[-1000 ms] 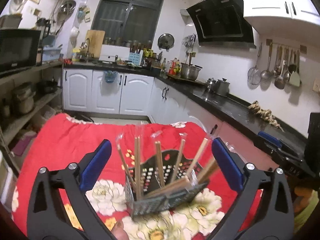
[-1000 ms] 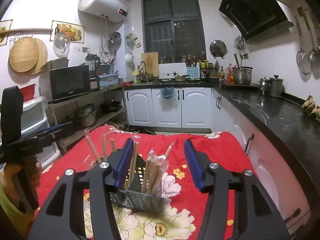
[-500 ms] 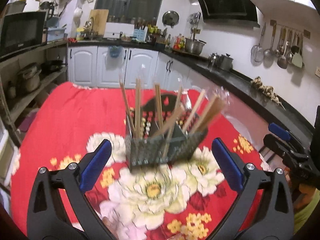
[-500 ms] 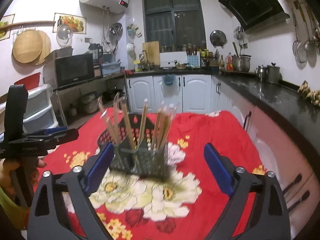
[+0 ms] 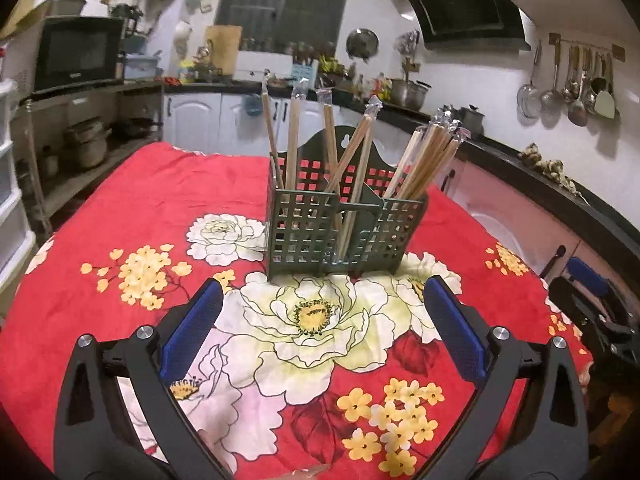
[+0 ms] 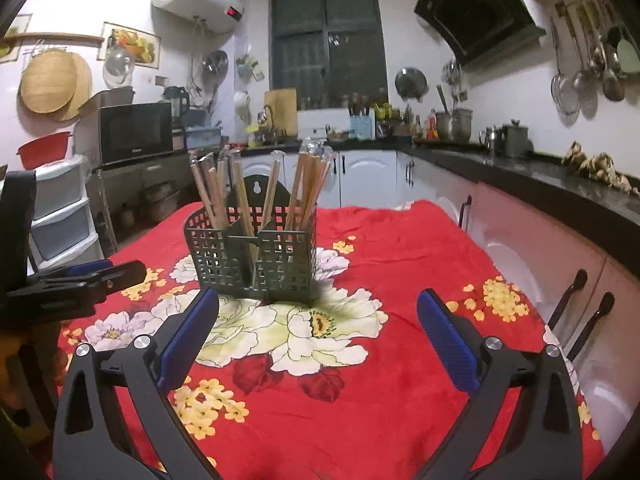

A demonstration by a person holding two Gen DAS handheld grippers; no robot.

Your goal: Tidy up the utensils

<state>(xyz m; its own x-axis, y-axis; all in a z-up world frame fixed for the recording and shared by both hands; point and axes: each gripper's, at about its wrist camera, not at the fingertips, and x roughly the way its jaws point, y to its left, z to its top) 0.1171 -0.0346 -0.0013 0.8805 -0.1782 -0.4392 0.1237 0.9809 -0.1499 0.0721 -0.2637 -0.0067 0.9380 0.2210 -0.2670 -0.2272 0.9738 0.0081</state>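
A dark green mesh utensil basket stands upright on the red flowered tablecloth. Several wrapped wooden chopsticks lean in its compartments. My left gripper is open, a little short of the basket, with only cloth between its blue pads. The right wrist view shows the same basket and chopsticks from the other side. My right gripper is still opening its jaws, wide apart and with nothing between them. Each gripper shows in the other's view: the left gripper, the right gripper.
A black countertop with white cabinets runs along the right and the far wall. Shelves with a microwave and plastic drawers stand to the left. A person's hand holds the left gripper at the left edge of the right wrist view.
The basket was close and tilted between the jaws; it now stands upright on the cloth farther ahead. Both grippers drew back and sank. The right jaws spread wide.
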